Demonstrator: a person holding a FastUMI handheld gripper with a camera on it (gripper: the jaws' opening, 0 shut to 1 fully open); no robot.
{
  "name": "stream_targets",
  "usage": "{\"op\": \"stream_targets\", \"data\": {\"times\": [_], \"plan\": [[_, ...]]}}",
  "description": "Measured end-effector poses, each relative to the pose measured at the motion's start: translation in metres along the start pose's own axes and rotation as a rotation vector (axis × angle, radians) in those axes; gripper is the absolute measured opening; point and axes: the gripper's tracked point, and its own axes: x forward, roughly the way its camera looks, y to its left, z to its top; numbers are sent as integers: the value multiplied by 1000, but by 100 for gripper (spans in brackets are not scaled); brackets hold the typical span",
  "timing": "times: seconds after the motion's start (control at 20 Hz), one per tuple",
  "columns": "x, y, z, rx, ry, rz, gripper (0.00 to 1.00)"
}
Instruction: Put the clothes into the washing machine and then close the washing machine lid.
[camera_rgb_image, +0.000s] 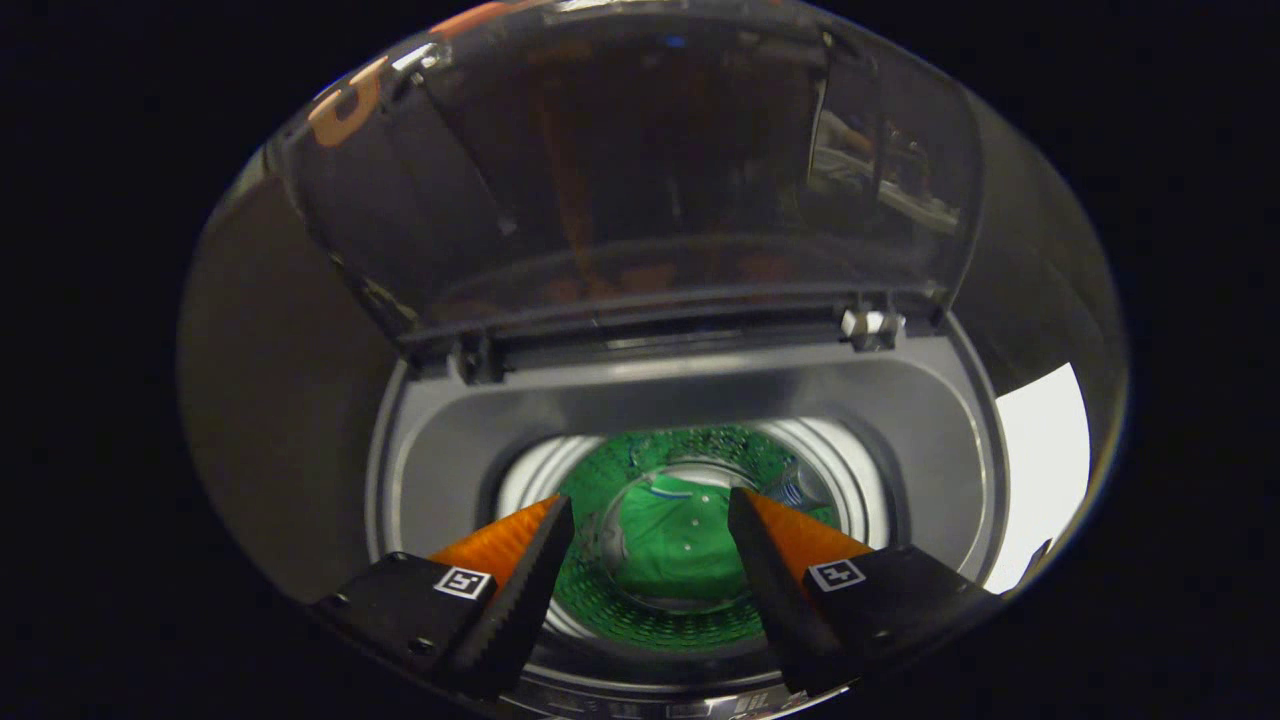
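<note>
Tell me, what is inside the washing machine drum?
A green garment lies at the bottom of the drum, seen between the open, empty jaws of the gripper. The fingers hide part of the drum's lower wall.

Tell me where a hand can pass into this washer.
Free: the round drum mouth, bordered by the grey top deck, with the green garment lying low inside. Crowded: the open gripper hangs over the front, and the raised lid stands behind.
</note>
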Motion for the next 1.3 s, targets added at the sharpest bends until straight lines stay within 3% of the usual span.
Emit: {"op": "stream_targets", "data": {"times": [0.35, 0.5, 0.6, 0.75, 0.95, 1.3], "plan": [[-121, 14, 104, -19, -387, 45, 99], [-160, 27, 167, -8, -489, 84, 99], [-171, 31, 204, 3, -504, 66, 99], [-169, 47, 249, 3, -526, 75, 99], [-131, 50, 292, -100, -532, 9, 99], [-59, 43, 303, -101, -434, -53, 99]]}}
